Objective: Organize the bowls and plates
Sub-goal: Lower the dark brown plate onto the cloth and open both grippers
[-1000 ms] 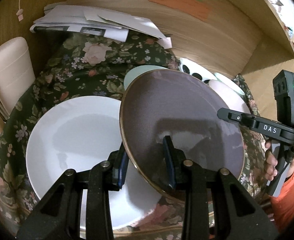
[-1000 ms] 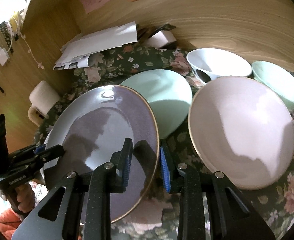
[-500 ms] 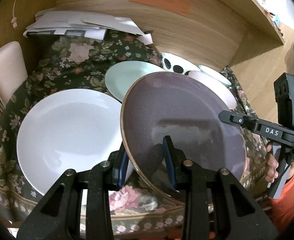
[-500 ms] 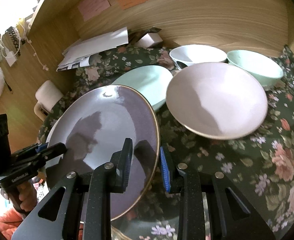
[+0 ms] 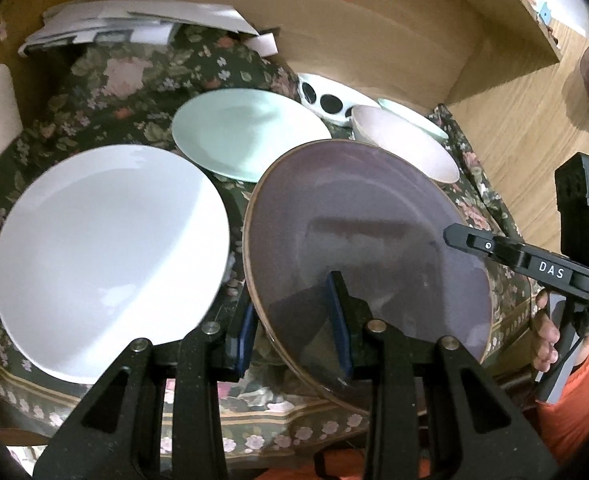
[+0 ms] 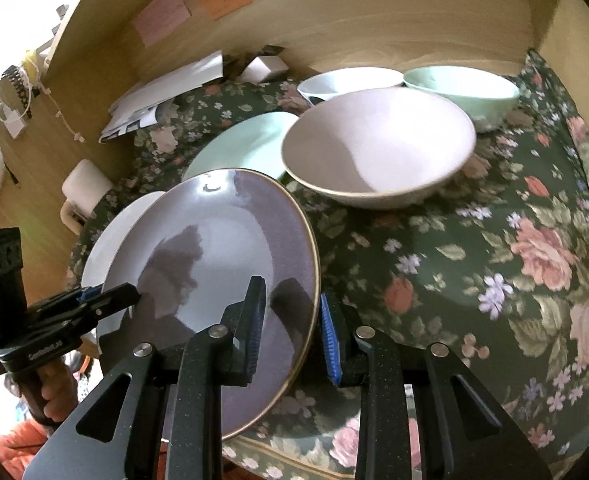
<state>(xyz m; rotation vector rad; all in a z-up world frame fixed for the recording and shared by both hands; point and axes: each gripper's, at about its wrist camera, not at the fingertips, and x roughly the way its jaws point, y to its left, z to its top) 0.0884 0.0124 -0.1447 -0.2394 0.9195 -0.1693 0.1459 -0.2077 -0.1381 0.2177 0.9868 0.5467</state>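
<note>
Round purple ceramic plate [image 5: 366, 240] is being held clamped at opposite rims by left gripper [image 5: 292, 320] and right gripper [image 6: 290, 320]; nothing is being stacked yet: white plate [image 5: 106, 248], mint plate [image 5: 246, 132] and three bowls [image 6: 378, 148] lie separate.

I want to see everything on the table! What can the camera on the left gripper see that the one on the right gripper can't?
Only the left wrist view shows the whole white plate, the black spots on the white bowl, and the right gripper from the side.

Only the right wrist view shows the insides of the pink bowl and mint bowl, bare flowery tablecloth, and the left gripper from the side.

Both show the purple plate, clamped by both grippers, the mint plate and the papers.
</note>
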